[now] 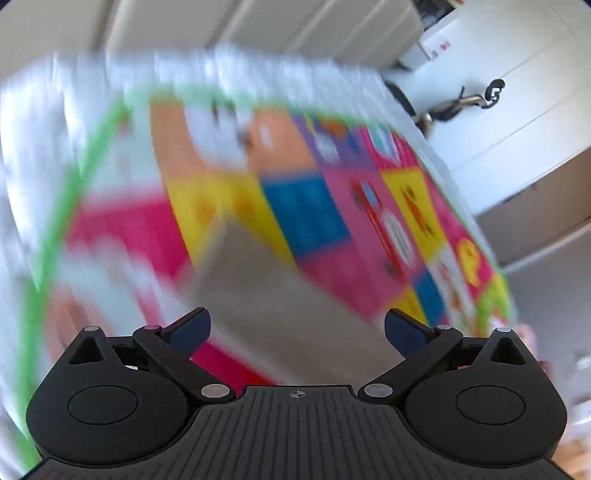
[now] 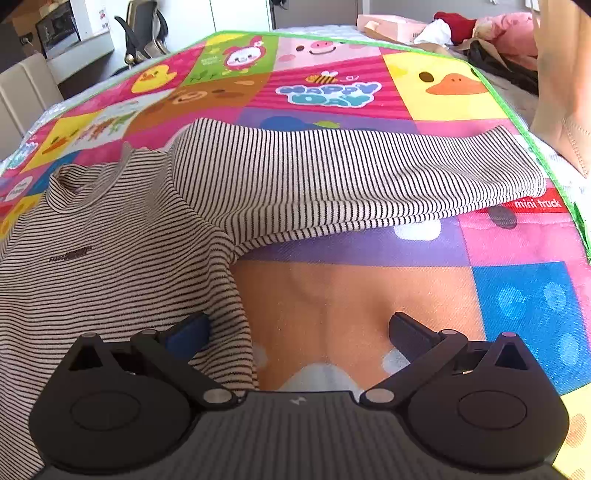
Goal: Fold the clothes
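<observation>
A black-and-white striped long-sleeve top (image 2: 122, 236) lies flat on the colourful patchwork mat (image 2: 517, 295) in the right wrist view, collar toward the far left. Its sleeve (image 2: 351, 177) stretches out to the right across the mat. My right gripper (image 2: 299, 332) is open just above the mat, its left finger over the top's side edge, nothing held. In the left wrist view, heavily blurred by motion, my left gripper (image 1: 297, 326) is open over a greyish patch of cloth (image 1: 273, 295) on the same mat (image 1: 314, 206); the stripes cannot be made out there.
A pile of clothes (image 2: 491, 33) in pink, red and dark colours lies beyond the mat's far right corner. A person's beige sleeve (image 2: 565, 88) hangs at the right edge. An office chair (image 2: 144, 33) and white cabinets (image 1: 517, 103) stand beyond the bed.
</observation>
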`<state>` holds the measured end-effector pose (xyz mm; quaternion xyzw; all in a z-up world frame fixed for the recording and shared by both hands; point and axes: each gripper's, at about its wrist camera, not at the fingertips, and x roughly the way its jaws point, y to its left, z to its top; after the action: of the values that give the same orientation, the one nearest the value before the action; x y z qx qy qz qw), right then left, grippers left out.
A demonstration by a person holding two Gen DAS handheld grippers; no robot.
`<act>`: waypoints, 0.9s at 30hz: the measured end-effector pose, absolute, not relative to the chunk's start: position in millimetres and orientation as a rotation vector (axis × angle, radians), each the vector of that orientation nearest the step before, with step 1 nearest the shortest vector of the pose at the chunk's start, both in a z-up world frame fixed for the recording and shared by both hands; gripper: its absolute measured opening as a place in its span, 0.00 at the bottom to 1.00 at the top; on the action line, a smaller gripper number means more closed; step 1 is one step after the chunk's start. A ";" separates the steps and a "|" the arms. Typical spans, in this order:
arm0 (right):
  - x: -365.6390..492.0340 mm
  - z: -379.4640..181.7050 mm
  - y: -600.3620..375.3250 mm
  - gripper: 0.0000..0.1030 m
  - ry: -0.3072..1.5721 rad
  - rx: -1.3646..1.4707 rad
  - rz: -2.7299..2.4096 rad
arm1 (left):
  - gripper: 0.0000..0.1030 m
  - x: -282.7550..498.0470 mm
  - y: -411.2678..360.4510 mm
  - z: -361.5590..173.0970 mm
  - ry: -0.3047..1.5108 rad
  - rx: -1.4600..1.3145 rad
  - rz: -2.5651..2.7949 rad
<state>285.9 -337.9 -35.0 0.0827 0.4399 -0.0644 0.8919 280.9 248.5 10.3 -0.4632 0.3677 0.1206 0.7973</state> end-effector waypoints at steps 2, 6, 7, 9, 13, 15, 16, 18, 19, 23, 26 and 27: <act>283.2 -36.4 -336.9 1.00 0.882 0.160 -0.129 | 0.78 278.4 232.6 -8.7 0.807 -1.089 0.250; 275.4 -38.5 -333.6 1.00 0.824 0.135 -0.139 | 0.79 281.4 228.0 -35.5 0.740 -1.236 0.391; 273.4 -39.0 -332.8 1.00 0.810 0.128 -0.142 | 0.80 282.6 227.6 -36.7 0.708 -1.250 0.421; 269.3 -40.0 -331.1 1.00 0.781 0.116 -0.148 | 0.78 293.8 223.9 -29.9 0.689 -1.165 0.453; 269.3 -41.1 -335.9 1.00 0.778 0.139 -0.132 | 0.19 325.7 208.4 -9.8 0.711 -0.790 0.515; 270.7 -41.3 -338.7 1.00 0.787 0.146 -0.116 | 0.16 331.2 194.8 7.4 0.686 -0.573 0.523; 271.6 -41.5 -339.8 1.00 0.795 0.146 -0.107 | 0.15 333.5 188.3 17.0 0.664 -0.512 0.504; 273.1 -41.0 -341.7 1.00 0.807 0.143 -0.089 | 0.14 337.6 175.8 39.4 0.619 -0.439 0.459; 272.5 -41.2 -342.0 1.00 0.805 0.141 -0.083 | 0.13 338.4 168.2 52.3 0.593 -0.414 0.433; 267.6 -43.0 -341.3 1.00 0.777 0.138 -0.077 | 0.11 333.9 128.3 104.5 0.494 -0.384 0.292; 266.1 -43.5 -341.7 1.00 0.767 0.141 -0.075 | 0.11 333.2 86.1 125.8 0.465 -0.358 0.153; 265.8 -43.4 -342.6 1.00 0.765 0.146 -0.072 | 0.11 332.2 69.4 130.5 0.464 -0.346 0.100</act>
<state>265.8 -342.6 -43.4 0.0713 0.3730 -0.0351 0.9244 332.2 69.4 130.5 -0.1703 0.2288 0.0493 0.9572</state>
